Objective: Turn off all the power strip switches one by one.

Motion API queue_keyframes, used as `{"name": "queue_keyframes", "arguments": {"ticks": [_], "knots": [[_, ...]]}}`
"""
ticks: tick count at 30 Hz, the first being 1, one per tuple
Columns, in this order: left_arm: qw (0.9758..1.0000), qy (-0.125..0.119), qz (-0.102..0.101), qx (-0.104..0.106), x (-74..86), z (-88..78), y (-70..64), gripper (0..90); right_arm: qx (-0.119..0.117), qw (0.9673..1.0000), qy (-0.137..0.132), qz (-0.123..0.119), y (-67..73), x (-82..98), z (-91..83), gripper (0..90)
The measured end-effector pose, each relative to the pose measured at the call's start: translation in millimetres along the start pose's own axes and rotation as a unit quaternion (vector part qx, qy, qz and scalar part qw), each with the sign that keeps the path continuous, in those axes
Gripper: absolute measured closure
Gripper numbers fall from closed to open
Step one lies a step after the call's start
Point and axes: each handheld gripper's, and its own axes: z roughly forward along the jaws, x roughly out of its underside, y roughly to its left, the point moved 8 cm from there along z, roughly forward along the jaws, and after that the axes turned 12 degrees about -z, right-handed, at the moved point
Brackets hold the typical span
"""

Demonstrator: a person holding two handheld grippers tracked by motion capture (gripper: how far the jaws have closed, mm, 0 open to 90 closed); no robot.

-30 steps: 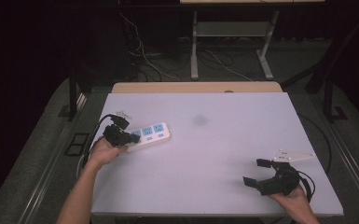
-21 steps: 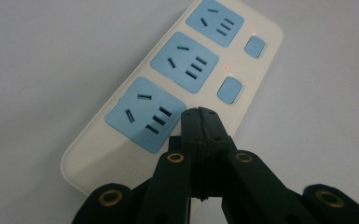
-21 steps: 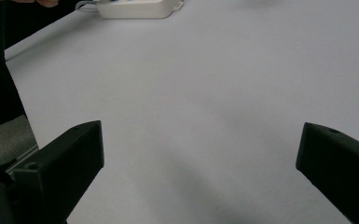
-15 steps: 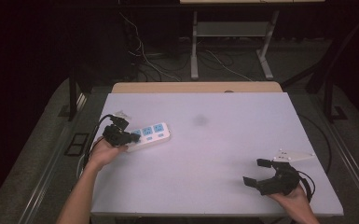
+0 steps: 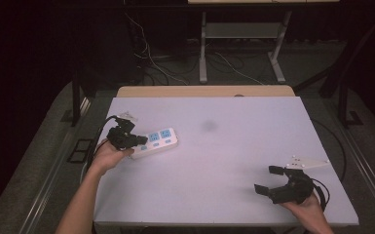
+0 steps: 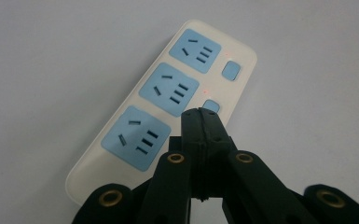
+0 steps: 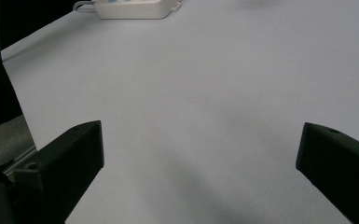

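Pale, matte counter (image 5: 224, 161) in a dark room, cables and metal frame legs on the floor at 12 o'clock. White power strip (image 5: 157, 141) lying flat at 9 o'clock. Left hand-held gripper (image 5: 139, 141) closed, tips pressed on a blue switch (image 6: 210, 106). Right hand-held gripper (image 5: 269, 179) at 4 o'clock, wide open, holding nothing. Unchanged from a second ago.

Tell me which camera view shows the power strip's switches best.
The left gripper view: the power strip lies close, its blue switches plain beside the sockets. In the high view it is small; in the right gripper view, one far end.
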Motion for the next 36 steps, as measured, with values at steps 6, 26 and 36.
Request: {"name": "queue_keyframes", "arguments": {"ticks": [6,26,36], "knots": [[1.0,0.003,0.008,0.001,-6.4,0.4,-4.9,89.3,-0.001,1.0,0.0,0.0,0.1,0.0,-0.3,0.6],[0.9999,0.005,0.009,0.005,-13.7,13.9,-9.7,89.2,-0.002,1.0,0.001,-0.001,0.1,0.3,-0.1,0.6],[0.9999,0.009,0.012,0.005,-12.8,21.3,-8.9,89.3,-0.002,1.0,0.001,-0.001,0.2,0.4,-0.2,0.6]]}}
